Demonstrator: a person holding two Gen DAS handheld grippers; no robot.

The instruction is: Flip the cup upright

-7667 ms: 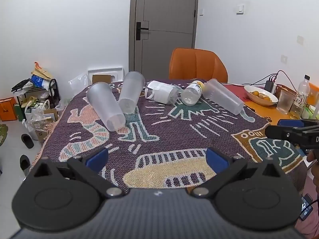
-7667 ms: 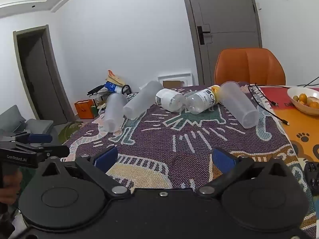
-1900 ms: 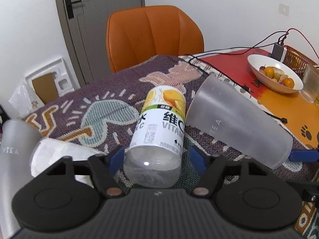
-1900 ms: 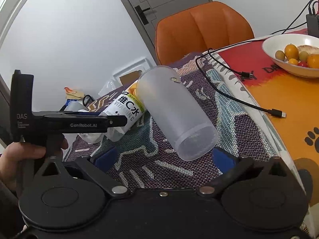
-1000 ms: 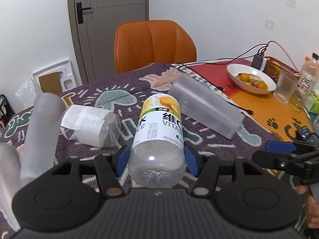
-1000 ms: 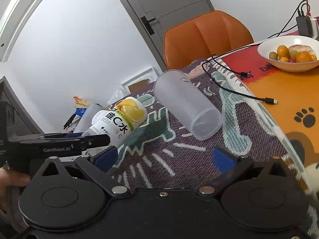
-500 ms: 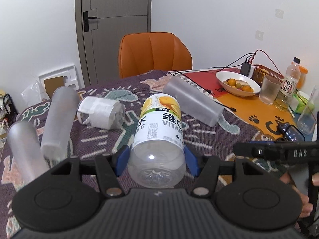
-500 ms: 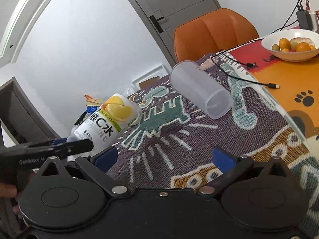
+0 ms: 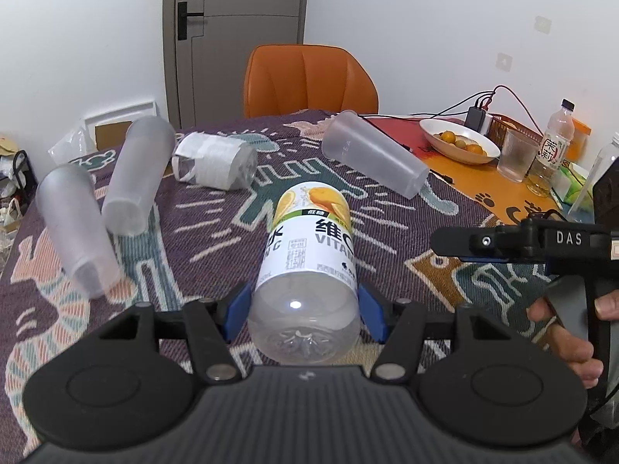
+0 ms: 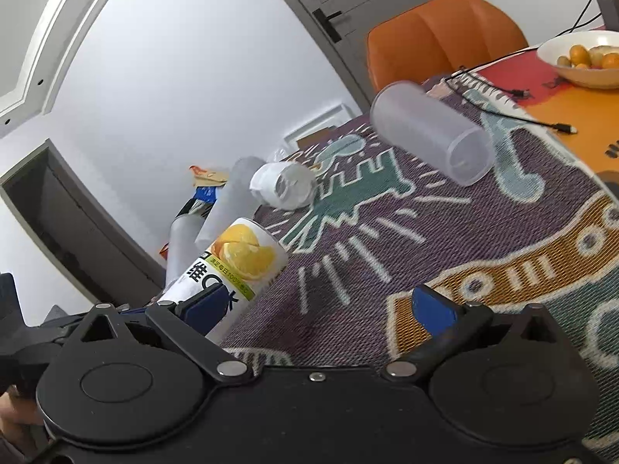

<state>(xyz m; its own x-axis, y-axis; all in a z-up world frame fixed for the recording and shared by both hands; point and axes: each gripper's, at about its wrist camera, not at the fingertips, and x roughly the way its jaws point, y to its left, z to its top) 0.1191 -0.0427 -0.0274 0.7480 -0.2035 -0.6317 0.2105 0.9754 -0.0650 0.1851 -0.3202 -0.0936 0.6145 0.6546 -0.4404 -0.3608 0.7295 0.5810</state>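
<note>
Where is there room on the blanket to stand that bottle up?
The bare blanket in front of the bottle, between the two cups on the left and the lying cup on the right. Farther back, near the wrapped bottle, is crowded.

Two low wrist cams over tablecloth (image 9: 387, 232), right cam tilted, both sharing orange chair (image 10: 445, 34)

You can read "維C", "VITA" and "低糖" on the vitamin drink bottle (image 9: 307, 255) label; "DAS" in white on the right gripper (image 9: 568, 239) body; "茉莉" in red on the tea bottle (image 9: 551, 150); faint "TEA" on the frosted cup (image 9: 373, 154).
</note>
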